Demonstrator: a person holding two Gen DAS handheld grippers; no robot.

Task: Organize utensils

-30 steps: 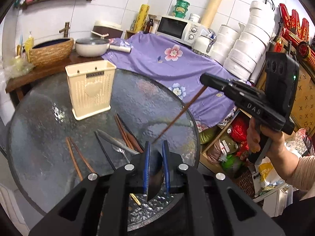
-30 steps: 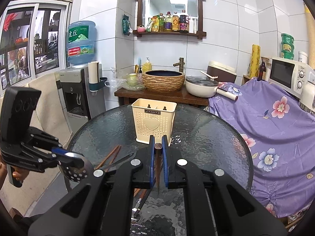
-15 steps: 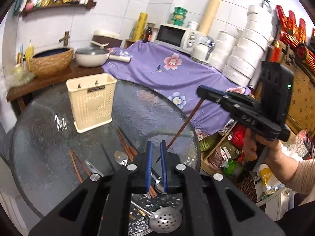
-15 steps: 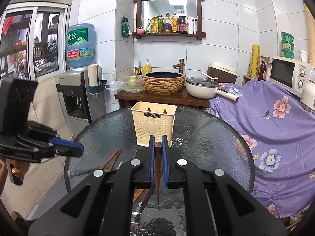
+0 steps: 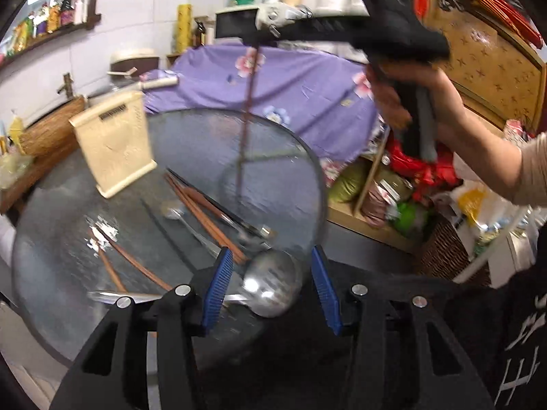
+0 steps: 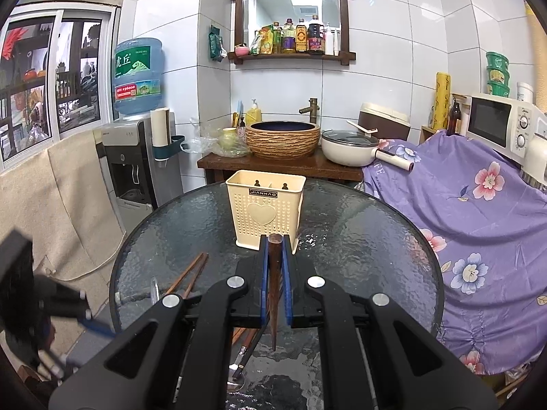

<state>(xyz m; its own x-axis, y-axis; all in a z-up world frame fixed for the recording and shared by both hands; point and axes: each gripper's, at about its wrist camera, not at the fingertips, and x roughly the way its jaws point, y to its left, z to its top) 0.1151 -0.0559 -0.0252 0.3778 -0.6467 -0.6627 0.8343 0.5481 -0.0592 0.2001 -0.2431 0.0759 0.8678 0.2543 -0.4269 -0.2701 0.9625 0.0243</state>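
A cream perforated utensil holder (image 6: 266,210) stands on the round glass table (image 6: 369,239); it also shows in the left wrist view (image 5: 114,143). My right gripper (image 6: 274,249) is shut on a brown chopstick (image 6: 273,294), which hangs point-down above the table (image 5: 244,126). My left gripper (image 5: 270,287) is open low over the table's near edge, its blue pads either side of a steel slotted ladle (image 5: 271,283) that lies on the glass. Brown chopsticks (image 5: 201,212), dark chopsticks and a spoon (image 5: 174,212) lie scattered on the table.
A purple flowered cloth (image 6: 478,205) covers the counter to the right, with a microwave (image 6: 495,126) on it. A wooden stand behind the table holds a woven basin (image 6: 283,138) and a white pan (image 6: 348,150). A water dispenser (image 6: 136,157) stands at the left.
My left gripper has opened and let the slotted ladle down onto the table. It has swung and dropped toward the table's edge. My right gripper has turned the chopstick to hang vertically.
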